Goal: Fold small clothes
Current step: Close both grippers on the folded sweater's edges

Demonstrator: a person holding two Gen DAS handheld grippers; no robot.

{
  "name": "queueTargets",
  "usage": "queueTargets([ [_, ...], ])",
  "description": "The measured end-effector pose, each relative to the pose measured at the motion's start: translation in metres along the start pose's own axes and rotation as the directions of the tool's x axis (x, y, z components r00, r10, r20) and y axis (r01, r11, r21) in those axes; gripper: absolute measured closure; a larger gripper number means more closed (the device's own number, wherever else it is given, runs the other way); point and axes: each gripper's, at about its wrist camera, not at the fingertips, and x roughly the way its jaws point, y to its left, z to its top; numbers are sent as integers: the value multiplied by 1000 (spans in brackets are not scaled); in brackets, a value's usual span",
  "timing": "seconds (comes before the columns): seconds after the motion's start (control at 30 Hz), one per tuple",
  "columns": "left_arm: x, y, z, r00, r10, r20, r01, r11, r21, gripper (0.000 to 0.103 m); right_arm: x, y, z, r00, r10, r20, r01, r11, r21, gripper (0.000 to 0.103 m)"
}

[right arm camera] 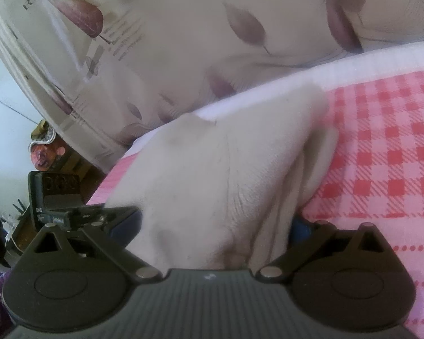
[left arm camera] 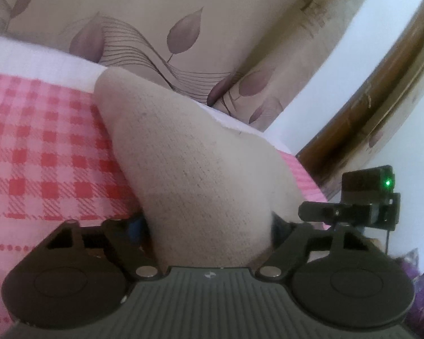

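Observation:
A small beige knit garment lies on the pink checked bedspread and runs forward to a corner near the white hem. My left gripper has its jaws spread wide with the garment's near end between and over them. Only a blue pad shows, and the fingertips are hidden. In the right wrist view the same beige garment is creased, its folds running down between the jaws of my right gripper. That gripper also stands wide, with its fingers beside the cloth.
A beige cushion or curtain with purple leaves rises behind the bed. A wooden frame and a white wall stand at the right of the left wrist view. Clutter and a red patterned object sit beyond the bed edge in the right wrist view.

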Motion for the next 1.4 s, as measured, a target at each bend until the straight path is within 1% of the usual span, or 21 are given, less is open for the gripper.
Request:
queueTargets([
  [0.07,1,-2,0,1000,8,-4,-8,1000,10,30,-1,-3,2,1000,10,-2,-10,1000,18,0],
  [0.17,1,-7,-1,999,35,-3,-35,999,30,34,0,-8,5,1000,18,17,-19,998,67,0],
  [0.2,1,-8,-1,999,42,-3,-42,999,34,34,2,-5,4,1000,4,17,-5,999,53,0],
  [0.23,1,-10,-1,999,49,-2,-49,998,38,36,5,2,3,1000,-24,10,23,1000,13,0],
  [0.27,1,-11,-2,998,59,-1,-59,997,45,37,7,9,2,998,-55,5,55,998,-23,3],
  [0.3,2,-13,-3,997,72,1,-72,996,55,38,10,16,1,995,-97,1,97,993,-66,12],
  [0.33,2,-16,-4,996,85,4,-85,994,65,39,13,22,-1,991,-131,0,131,987,-91,16],
  [0.4,2,-20,-5,994,109,14,-110,990,84,40,14,23,-2,987,-159,7,159,983,-93,38],
  [0.47,2,-25,-8,991,128,29,-130,987,99,42,13,20,-3,989,-147,18,148,987,-62,46],
  [0.6,-1,-32,-12,985,162,51,-167,978,122,45,11,25,-6,988,-146,46,149,986,-74,56],
  [0.7,-2,-37,-14,981,183,60,-190,973,134,46,8,28,-9,989,-132,72,136,989,-64,59],
  [0.83,-3,-39,-12,979,197,56,-203,970,134,47,8,30,-10,987,-133,92,137,990,-40,59],
  [1.03,-7,-50,-13,969,239,61,-246,955,168,48,4,42,-13,985,-130,112,132,991,-13,60],
  [1.4,-38,-58,-22,955,287,69,-295,934,201,50,3,74,-25,986,-116,115,116,993,7,61],
])
